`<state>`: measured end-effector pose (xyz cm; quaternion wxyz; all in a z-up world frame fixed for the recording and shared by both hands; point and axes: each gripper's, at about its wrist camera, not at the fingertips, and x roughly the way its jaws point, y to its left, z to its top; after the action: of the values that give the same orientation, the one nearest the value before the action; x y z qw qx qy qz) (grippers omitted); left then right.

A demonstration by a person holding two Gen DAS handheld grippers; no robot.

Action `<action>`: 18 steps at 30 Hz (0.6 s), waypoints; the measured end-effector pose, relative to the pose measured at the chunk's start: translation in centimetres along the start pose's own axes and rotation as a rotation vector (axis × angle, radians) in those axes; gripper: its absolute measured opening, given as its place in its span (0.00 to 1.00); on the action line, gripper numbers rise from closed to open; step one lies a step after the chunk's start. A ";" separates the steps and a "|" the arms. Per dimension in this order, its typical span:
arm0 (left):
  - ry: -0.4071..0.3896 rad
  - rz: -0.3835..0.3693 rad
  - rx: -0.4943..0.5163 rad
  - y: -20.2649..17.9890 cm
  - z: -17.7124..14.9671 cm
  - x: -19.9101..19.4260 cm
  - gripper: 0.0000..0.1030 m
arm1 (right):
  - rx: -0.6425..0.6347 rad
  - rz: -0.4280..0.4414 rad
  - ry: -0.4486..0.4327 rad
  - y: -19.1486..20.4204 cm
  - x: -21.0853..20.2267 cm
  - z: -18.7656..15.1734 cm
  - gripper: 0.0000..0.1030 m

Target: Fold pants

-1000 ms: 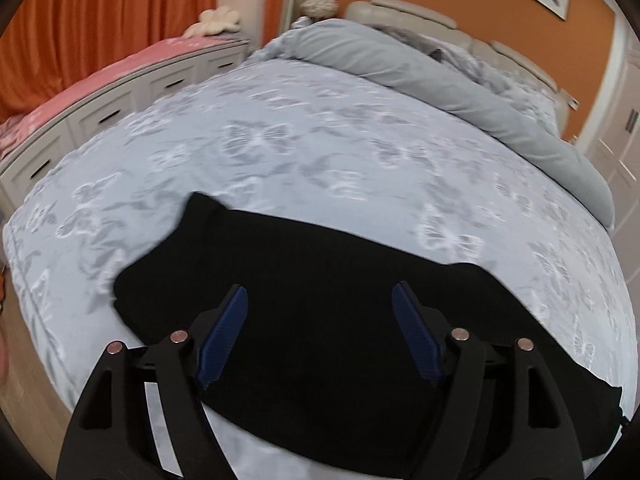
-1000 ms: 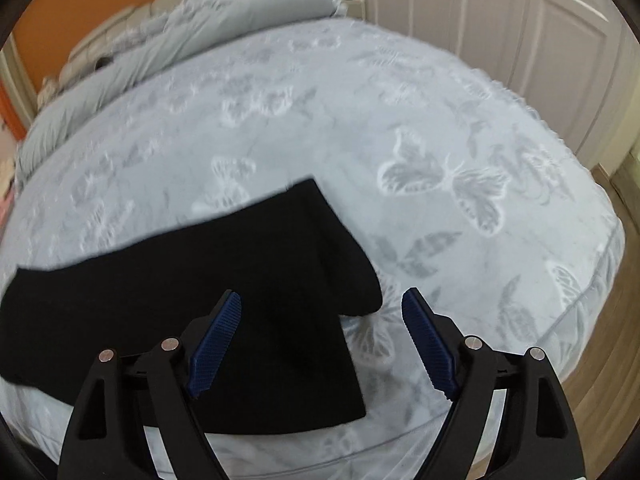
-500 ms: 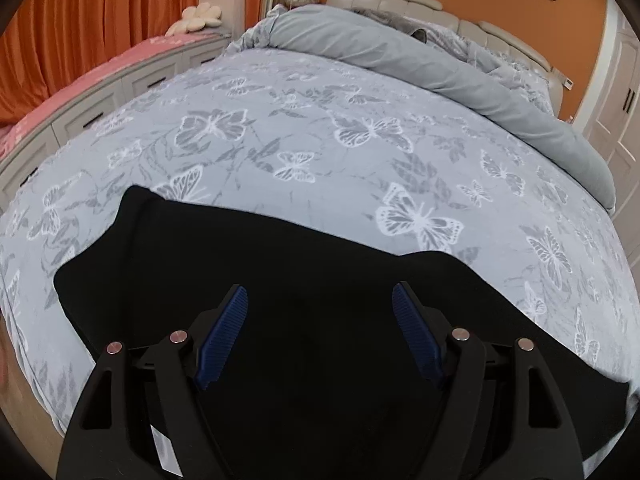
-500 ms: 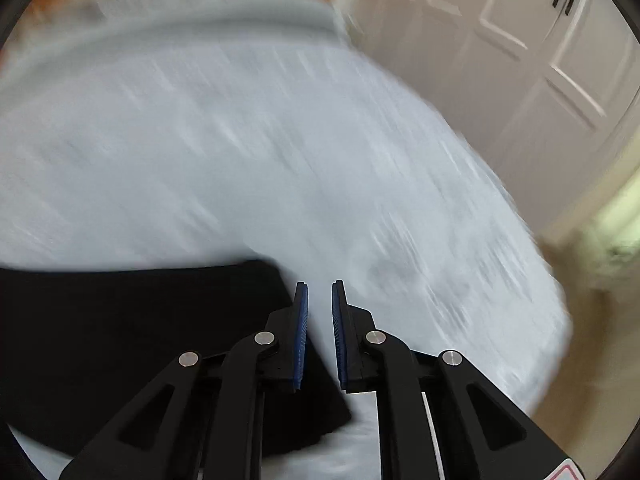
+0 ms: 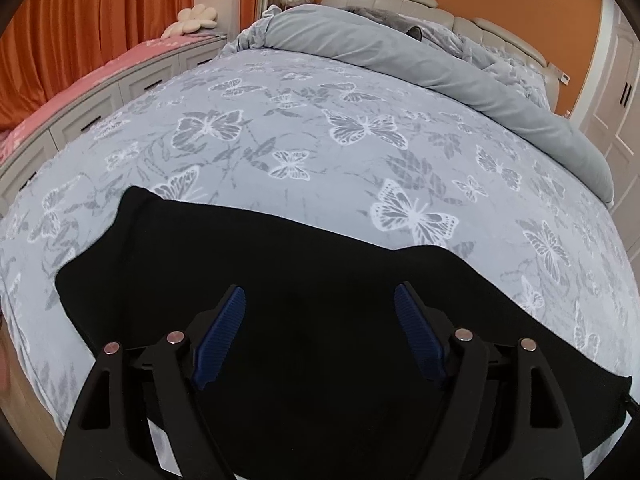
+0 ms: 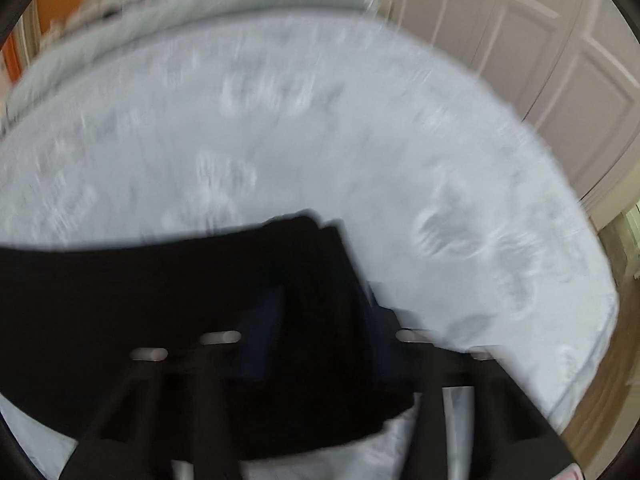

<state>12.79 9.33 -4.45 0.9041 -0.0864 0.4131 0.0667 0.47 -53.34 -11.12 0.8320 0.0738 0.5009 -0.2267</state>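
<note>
Black pants [image 5: 280, 256] lie flat across the near edge of a bed with a pale blue butterfly cover [image 5: 320, 128]. My left gripper [image 5: 320, 300] hovers over the wide middle of the cloth, blue pads far apart and still opening, nothing pinched between them. The right wrist view is heavily blurred. There my right gripper [image 6: 324, 312] hangs over the right end of the pants [image 6: 160, 280], close to their end edge. Its jaws stand partly apart and are opening, with black cloth showing between them; I cannot see the pads pressing on it.
A rolled grey duvet [image 5: 400, 52] lies along the head of the bed under a padded headboard [image 5: 400, 0]. White drawers with a pink cushion [image 5: 100, 92] flank the left side. White wardrobe doors [image 6: 540, 60] and wooden floor [image 6: 600, 380] border the right.
My right gripper went from wide apart to nearly shut and now stands partly apart again, its view swinging over the pants' end. The left gripper drew nearer to the cloth early on.
</note>
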 end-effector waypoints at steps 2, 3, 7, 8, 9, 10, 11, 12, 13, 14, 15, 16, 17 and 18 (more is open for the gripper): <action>-0.020 -0.003 -0.010 1.2 0.4 -0.8 0.81 | 0.002 -0.017 -0.035 0.4 -1.2 0.6 0.32; -0.027 0.000 -0.019 1.7 0.6 -1.1 0.81 | 0.025 0.008 -0.062 0.5 -2.4 0.8 0.32; -0.062 0.046 -0.101 6.1 1.4 -2.4 0.85 | 0.044 0.090 -0.012 1.2 -2.9 0.1 0.60; -0.060 0.054 -0.123 7.3 1.6 -2.5 0.85 | 0.024 0.081 0.015 1.5 -2.4 -0.4 0.60; -0.060 0.064 -0.152 8.9 1.8 -2.7 0.85 | -0.013 0.048 0.048 2.2 -1.7 -1.0 0.60; -0.061 0.078 -0.176 10.2 1.9 -2.9 0.85 | -0.041 0.022 0.054 2.8 -1.3 -1.6 0.60; -0.063 0.090 -0.197 11.4 2.0 -3.2 0.85 | -0.046 0.010 0.033 3.1 -1.5 -1.8 0.58; -0.065 0.096 -0.215 12.4 2.0 -3.4 0.85 | -0.042 0.018 0.039 3.2 -1.4 -1.6 0.52; -0.072 0.103 -0.245 14.0 2.1 -3.8 0.85 | -0.031 0.053 0.043 3.2 -1.4 -1.5 0.18; -0.078 0.113 -0.271 15.4 2.1 -4.2 0.85 | -0.012 0.090 0.045 3.2 -1.6 -1.3 0.06; -0.079 0.121 -0.289 16.4 2.1 -4.5 0.85 | -0.016 0.056 0.035 3.4 -2.1 -1.1 0.06; -0.077 0.132 -0.315 17.9 2.1 -4.7 0.85 | -0.034 0.003 0.014 3.6 -2.6 -1.1 0.06; -0.075 0.140 -0.341 19.3 2.0 -4.9 0.85 | -0.019 -0.045 0.007 3.0 -2.6 -1.0 0.06; -0.072 0.149 -0.357 20.2 1.9 -5.0 0.85 | 0.011 -0.041 0.022 2.2 -2.2 -0.8 0.06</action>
<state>7.00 29.22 -1.48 0.8811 -0.2122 0.3675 0.2087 -0.11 -50.45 -9.82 0.8213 0.0703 0.5102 -0.2455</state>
